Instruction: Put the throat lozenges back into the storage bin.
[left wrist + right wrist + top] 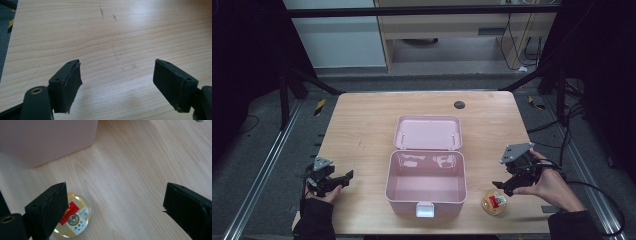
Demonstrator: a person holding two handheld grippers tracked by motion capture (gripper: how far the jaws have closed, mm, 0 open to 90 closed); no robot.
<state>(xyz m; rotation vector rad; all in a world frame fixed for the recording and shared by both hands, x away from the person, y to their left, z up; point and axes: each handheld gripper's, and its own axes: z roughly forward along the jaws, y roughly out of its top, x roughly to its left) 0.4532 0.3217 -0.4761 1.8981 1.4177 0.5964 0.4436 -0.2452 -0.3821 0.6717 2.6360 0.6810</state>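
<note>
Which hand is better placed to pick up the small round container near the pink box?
The right. The right hand-held gripper is open just beside the round container, right of the open pink box. The left hand-held gripper is open over bare table, across the box.

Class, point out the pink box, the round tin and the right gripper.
pink box [426, 200]: high view, front wall.
round tin [75, 218]: right gripper view, on its label.
right gripper [502, 186]: high view, between its fingertips.
</note>
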